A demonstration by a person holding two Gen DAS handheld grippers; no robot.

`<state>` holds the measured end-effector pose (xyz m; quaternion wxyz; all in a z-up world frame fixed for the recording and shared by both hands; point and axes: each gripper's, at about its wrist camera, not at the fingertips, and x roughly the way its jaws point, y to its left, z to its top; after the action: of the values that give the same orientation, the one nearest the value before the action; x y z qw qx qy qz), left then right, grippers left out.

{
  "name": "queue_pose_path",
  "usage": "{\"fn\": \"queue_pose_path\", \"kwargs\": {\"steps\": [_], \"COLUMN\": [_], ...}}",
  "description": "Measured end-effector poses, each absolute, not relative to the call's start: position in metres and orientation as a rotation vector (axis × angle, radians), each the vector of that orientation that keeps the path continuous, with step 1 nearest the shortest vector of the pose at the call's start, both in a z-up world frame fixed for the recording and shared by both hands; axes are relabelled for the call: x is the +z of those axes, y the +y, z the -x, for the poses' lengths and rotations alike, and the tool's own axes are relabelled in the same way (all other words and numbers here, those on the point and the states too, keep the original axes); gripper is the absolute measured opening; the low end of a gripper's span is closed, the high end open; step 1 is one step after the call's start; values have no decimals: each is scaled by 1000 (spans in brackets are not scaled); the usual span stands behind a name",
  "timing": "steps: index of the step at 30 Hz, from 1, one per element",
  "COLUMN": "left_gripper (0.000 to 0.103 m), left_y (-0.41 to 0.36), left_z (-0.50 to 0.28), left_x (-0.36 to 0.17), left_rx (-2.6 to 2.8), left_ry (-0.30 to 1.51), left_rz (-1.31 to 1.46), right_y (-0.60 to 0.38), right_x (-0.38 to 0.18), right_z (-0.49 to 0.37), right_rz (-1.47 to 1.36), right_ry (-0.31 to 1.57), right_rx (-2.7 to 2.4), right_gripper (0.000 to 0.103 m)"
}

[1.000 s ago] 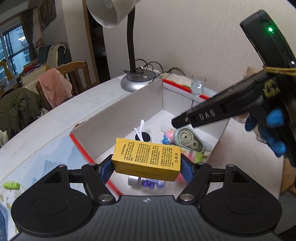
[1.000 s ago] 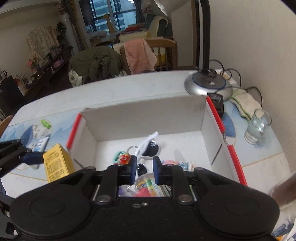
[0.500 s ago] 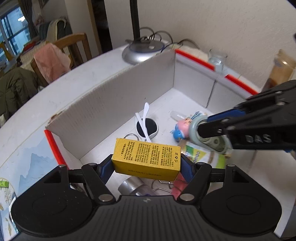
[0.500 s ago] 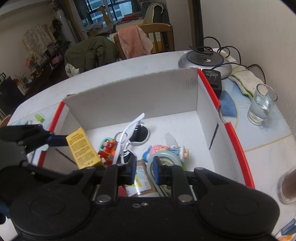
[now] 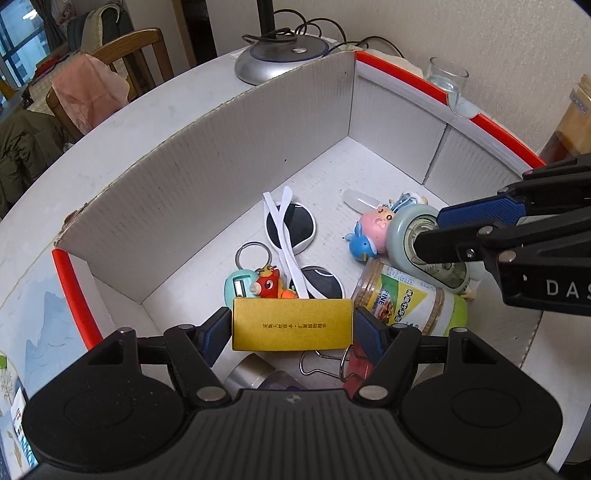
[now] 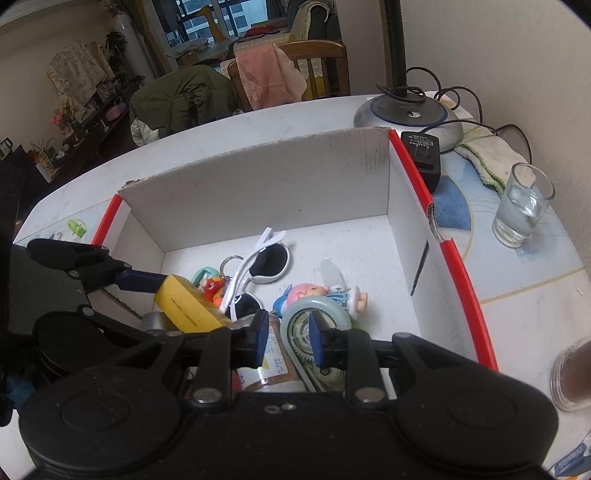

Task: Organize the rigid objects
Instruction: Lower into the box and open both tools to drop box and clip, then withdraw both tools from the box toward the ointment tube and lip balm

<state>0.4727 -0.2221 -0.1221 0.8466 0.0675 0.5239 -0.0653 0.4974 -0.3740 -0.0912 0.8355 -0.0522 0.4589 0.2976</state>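
1. Left gripper (image 5: 292, 326) is clamped on a small yellow rectangular cardboard box (image 5: 291, 324) with dark printed text, held over the red-rimmed white cardboard box (image 5: 207, 177).
2. Right gripper (image 6: 286, 338) has just been opening; the pale-green correction tape dispenser (image 6: 314, 332) with visible gears sits between its pads, resting on the pile inside.

Lighting: soft, even indoor light; your box (image 5: 207, 177) interior reads pale and clear, shadows under the items faint. Glare: small glints on the glass (image 6: 522, 205) and lamp base (image 5: 280, 59). Focus: sharp at centre in both views. Distortion: strong fisheye bending of the table (image 6: 229, 133) edge; dark vignette in your corners. Window (image 6: 218, 18) dusky blue.
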Motion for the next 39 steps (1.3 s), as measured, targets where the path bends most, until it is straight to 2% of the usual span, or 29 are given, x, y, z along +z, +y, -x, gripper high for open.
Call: {"fn": "queue_pose_path", "kwargs": {"steps": [19, 26, 29, 34, 36, 39], "left_gripper": [71, 72, 78, 78, 78, 78], "left_y": [-210, -196, -190, -181, -176, -167], "left_z": [-426, -395, -382, -362, -353, -341], "left_x": [-76, -50, -41, -32, -30, -25], "left_rx": [-119, -84, -74, -66, -66, -65], "left_ry": [948, 864, 832, 801, 789, 771], "left_rz": [-43, -2, 8, 22, 28, 30], "right_y": [-379, -375, -371, -362, -358, -353], "right_x": [-81, -67, -61, -52, -48, -42], "right_z": [-477, -460, -451, -438, -431, -419], "right_rz": [125, 132, 145, 148, 149, 150], "right_ry": [949, 901, 877, 855, 843, 821], "right_rx": [641, 661, 674, 687, 691, 694], "right_gripper": [31, 43, 52, 55, 61, 65]}}
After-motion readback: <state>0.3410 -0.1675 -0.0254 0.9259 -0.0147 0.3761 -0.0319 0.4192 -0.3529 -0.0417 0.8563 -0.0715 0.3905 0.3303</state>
